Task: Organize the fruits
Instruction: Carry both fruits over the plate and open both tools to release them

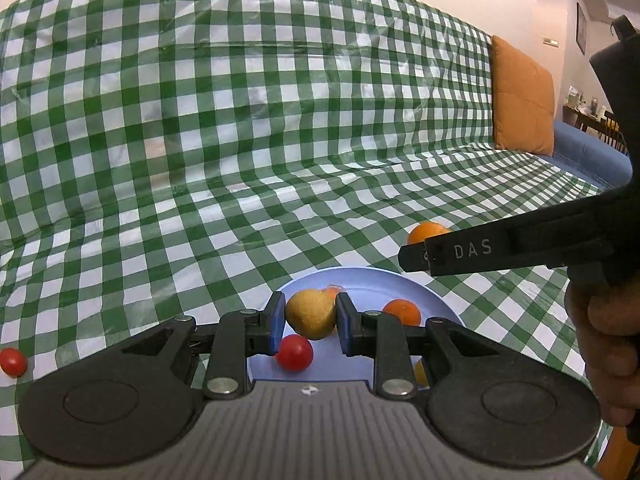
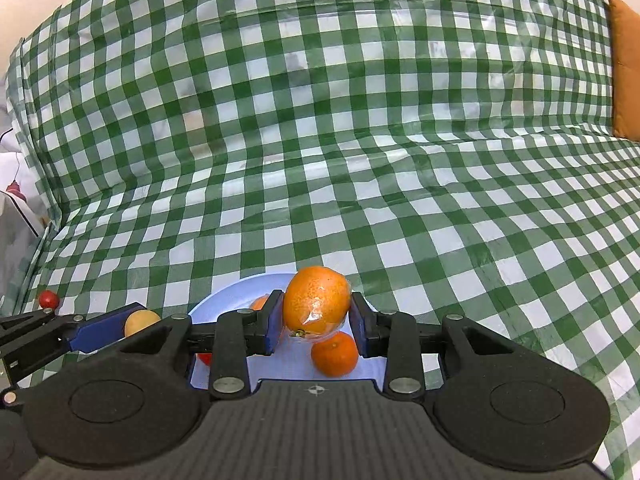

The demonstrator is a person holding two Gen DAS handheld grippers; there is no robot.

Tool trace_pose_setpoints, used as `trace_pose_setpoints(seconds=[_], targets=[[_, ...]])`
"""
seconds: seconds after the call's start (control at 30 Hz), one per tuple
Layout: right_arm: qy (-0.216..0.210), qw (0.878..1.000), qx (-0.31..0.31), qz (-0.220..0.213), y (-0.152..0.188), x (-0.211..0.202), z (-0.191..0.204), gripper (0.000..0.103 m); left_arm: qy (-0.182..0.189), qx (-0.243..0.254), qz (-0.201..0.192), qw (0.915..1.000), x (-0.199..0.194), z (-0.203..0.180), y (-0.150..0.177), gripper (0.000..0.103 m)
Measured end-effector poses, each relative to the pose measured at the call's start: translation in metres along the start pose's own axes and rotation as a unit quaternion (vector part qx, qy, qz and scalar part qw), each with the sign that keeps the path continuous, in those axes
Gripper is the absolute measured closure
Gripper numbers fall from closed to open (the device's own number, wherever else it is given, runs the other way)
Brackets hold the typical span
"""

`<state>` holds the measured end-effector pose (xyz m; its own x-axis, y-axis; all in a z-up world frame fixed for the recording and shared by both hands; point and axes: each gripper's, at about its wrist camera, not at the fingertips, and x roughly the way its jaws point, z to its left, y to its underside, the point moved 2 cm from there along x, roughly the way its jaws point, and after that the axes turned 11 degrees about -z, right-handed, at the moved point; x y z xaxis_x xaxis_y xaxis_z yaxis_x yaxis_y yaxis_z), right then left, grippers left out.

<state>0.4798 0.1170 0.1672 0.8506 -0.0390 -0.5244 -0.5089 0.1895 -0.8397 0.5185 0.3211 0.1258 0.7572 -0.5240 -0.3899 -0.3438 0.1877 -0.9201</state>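
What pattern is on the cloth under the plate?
Green and white checks on the cloth, seen best from the right wrist view.

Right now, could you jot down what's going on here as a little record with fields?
Setting: green-and-white checked cloth draped over a sofa
Plate: pale blue plate on the cloth
Left claw: closed on a yellow fruit, above the plate
Right claw: closed on a wrapped orange, above the plate
Already on plate: small orange, red tomato
Off plate: another red tomato on the cloth
Background: orange cushion
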Motion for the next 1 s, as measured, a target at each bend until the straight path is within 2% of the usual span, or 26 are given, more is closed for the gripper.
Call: trace_pose_setpoints(seconds=[1.0], targets=[[-0.004, 1.000, -0.005, 0.010, 0.001, 0.004, 0.000, 0.067, -0.005, -0.003, -0.005, 1.0000, 0.002, -0.025, -0.001, 0.074]])
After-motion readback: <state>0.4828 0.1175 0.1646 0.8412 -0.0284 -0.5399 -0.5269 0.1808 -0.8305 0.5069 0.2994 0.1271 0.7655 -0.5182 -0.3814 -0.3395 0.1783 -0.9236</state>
